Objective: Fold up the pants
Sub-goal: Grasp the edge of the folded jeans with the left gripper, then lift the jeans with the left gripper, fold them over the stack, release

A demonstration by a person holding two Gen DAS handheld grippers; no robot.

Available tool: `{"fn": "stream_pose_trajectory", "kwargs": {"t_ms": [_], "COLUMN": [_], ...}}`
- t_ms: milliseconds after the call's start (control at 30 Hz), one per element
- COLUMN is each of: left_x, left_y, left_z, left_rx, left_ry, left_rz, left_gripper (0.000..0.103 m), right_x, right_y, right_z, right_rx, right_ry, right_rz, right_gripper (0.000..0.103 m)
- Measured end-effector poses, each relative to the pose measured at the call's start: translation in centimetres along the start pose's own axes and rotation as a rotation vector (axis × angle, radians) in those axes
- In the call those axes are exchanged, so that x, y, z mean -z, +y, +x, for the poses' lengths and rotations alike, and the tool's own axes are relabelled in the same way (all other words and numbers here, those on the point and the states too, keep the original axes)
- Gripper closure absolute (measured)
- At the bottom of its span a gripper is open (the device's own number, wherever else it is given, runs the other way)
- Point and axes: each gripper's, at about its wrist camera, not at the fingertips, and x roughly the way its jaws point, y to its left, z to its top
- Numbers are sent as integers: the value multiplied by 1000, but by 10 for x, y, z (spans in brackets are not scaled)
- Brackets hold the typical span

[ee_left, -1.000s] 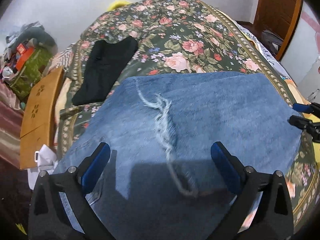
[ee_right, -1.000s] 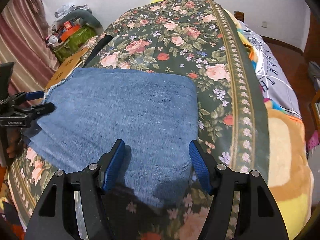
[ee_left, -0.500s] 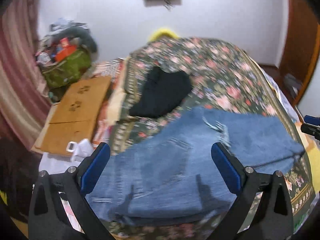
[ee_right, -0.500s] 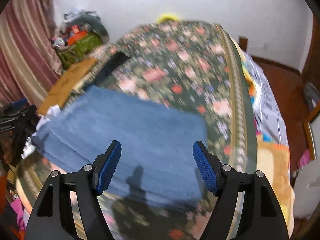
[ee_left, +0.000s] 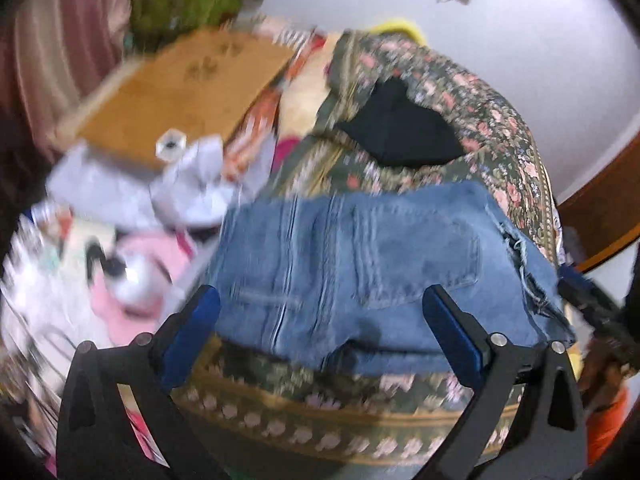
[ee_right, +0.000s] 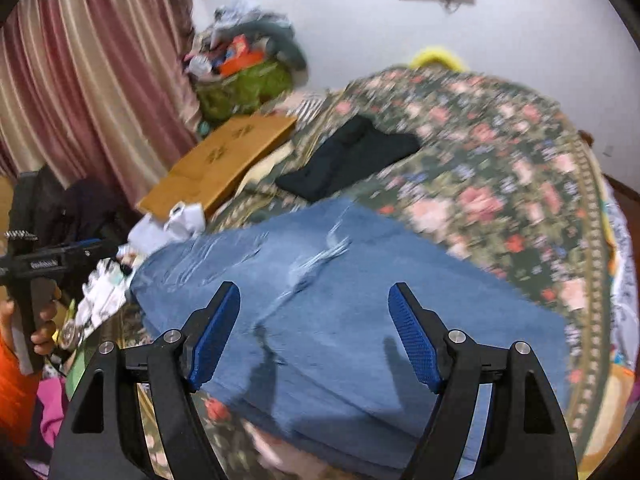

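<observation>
The blue jeans [ee_left: 360, 272] lie folded in layers on the floral bedspread [ee_left: 480, 92], near its front edge. They also show in the right wrist view [ee_right: 360, 312], with a frayed rip on top. My left gripper [ee_left: 320, 328] is open and empty, held back from the waist end with its pocket. My right gripper [ee_right: 316, 332] is open and empty above the jeans' near edge. The left gripper also appears at the left edge of the right wrist view [ee_right: 52, 260].
A folded black garment [ee_right: 352, 156] lies further up the bed. A wooden board [ee_right: 224, 160], white cloths [ee_left: 188, 184] and a pile of clutter [ee_right: 240, 68] sit left of the bed by pink curtains [ee_right: 88, 80]. The bed edge drops off in front.
Both grippers have pulled back and up from the jeans and swung left. The jeans stay folded on the bed. Both views are blurred by the motion.
</observation>
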Motion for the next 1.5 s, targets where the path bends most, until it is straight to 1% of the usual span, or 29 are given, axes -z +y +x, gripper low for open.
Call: {"fn": "stream_pose_trajectory", "kwargs": {"t_ms": [33,100,133,167,300,333,433,500,567,600,633,667,700,767,867,933,967,1000,1033,1100,1167,1233,1267,1333,1400,1467,1500], "left_x": [5,14,18,22,36,39,36,31,23,19,15,10,7,1,-3,-7,-8,-11,-13,-17,-22,-30,-31,-37,-42,-49,-52], "left_y": [5,17,19,21,33,36,41,47,55,59,61,62,61,60,62,67,70,73,75,79,73,58,54,35,21,5,-5], "left_z": [5,18,22,27,52,57,70,86,101,107,110,112,113,114,113,111,110,111,115,122,121,109,103,83,67,47,33], "left_rx": [22,95,117,144,255,269,324,366,402,418,426,425,402,373,367,349,331,299,288,296,262,183,157,83,33,-1,-14], "left_ry": [29,107,132,163,276,286,303,337,376,383,386,378,367,352,329,297,284,280,282,291,273,207,178,95,44,-13,-51], "left_rz": [-27,-92,-111,-135,-250,-277,-305,-347,-411,-436,-439,-433,-418,-401,-415,-422,-428,-438,-439,-435,-391,-290,-256,-163,-96,-37,0], "left_gripper": [1,1,1,1,1,1,0,0,1,1,1,6,15,20,26,38,49,68,69,69,71,75,78,81,83,84,84], "right_x": [2,8,11,12,13,14,14,15,14,14,15,15,15,15,15,15,15,15,16,16,16,16,16,16,15,15,16], "right_y": [1,1,1,1,4,6,12,12,11,10,10,10,10,10,8,7,7,7,7,6,6,6,6,6,5,1,-4], "right_z": [8,26,32,32,31,31,33,32,32,32,32,32,32,32,32,32,31,31,31,31,31,32,32,31,29,21,15], "right_rx": [-5,-25,-36,-31,-30,-23,-9,-12,-24,-30,-34,-37,-39,-47,-56,-62,-63,-64,-65,-69,-72,-75,-76,-77,-75,-68,-80], "right_ry": [22,92,119,109,119,122,128,126,125,123,121,119,118,115,114,112,112,111,110,109,107,106,106,104,101,97,85], "right_rz": [4,16,26,20,12,0,-21,-16,-7,-3,-1,1,2,7,10,12,12,13,14,17,20,23,24,26,32,60,84], "right_gripper": [29,29,27,27,26,26,26,26,26,26,26,26,26,26,26,26,26,26,26,26,26,26,26,26,27,33,33]}}
